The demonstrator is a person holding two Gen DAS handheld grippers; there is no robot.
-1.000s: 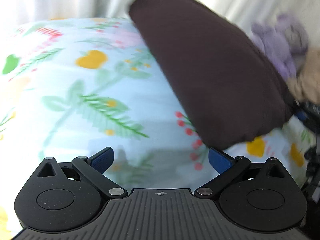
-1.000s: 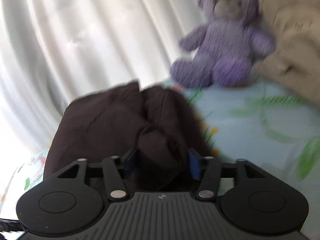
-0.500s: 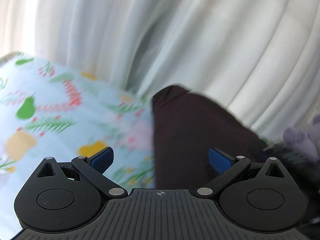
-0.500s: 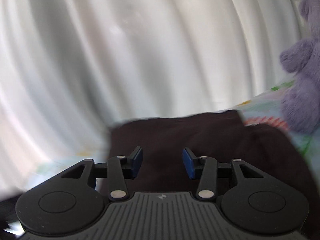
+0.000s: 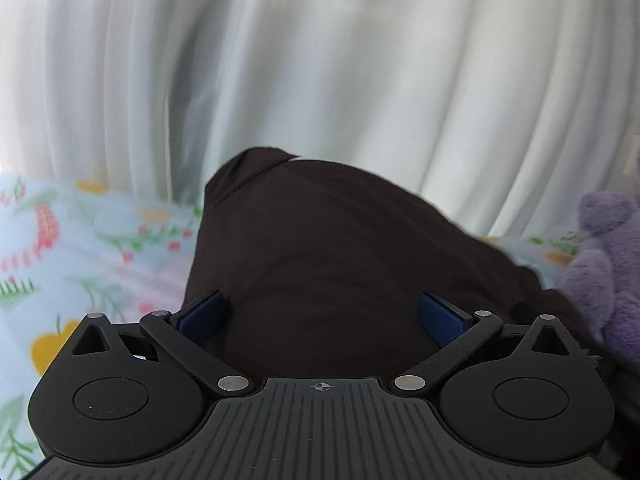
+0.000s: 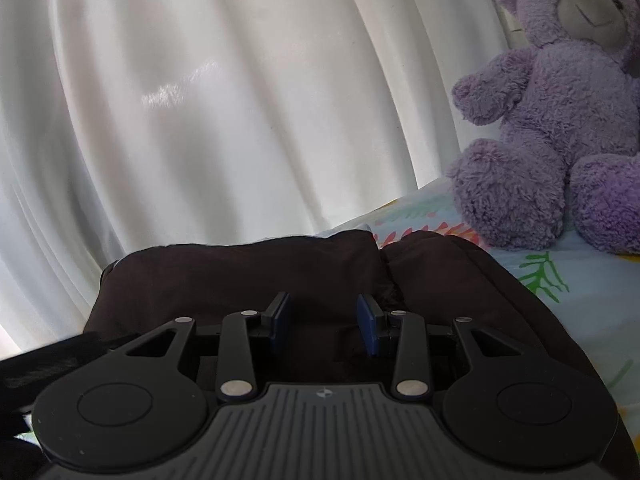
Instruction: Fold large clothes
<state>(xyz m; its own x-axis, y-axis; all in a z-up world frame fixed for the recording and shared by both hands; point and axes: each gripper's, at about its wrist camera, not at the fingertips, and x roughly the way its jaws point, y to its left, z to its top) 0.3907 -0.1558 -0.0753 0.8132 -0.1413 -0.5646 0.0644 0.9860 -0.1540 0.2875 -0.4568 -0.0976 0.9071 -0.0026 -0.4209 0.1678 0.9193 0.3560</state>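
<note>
A folded dark brown garment [image 5: 320, 248] lies on the floral bedsheet [image 5: 100, 240] close to the white curtain. In the left wrist view my left gripper [image 5: 322, 316] hovers over its near part, jaws wide open, nothing between the blue pads. The right wrist view shows the same garment [image 6: 240, 272] as a flat bundle with a fold seam right of centre. My right gripper [image 6: 324, 320] sits low over it, its blue pads narrowed but still apart. No cloth shows pinched between them.
A purple teddy bear [image 6: 552, 120] sits on the sheet [image 6: 580, 280] to the right of the garment, also at the right edge as teddy bear [image 5: 612, 264]. A white curtain [image 6: 200, 100] hangs right behind the bed. A dark blurred shape [image 6: 48, 360] intrudes at lower left.
Both views swung toward the curtain. The left gripper came over the garment. The right gripper let go of the cloth bunch it was around, narrowed its jaws, and the garment now lies flat.
</note>
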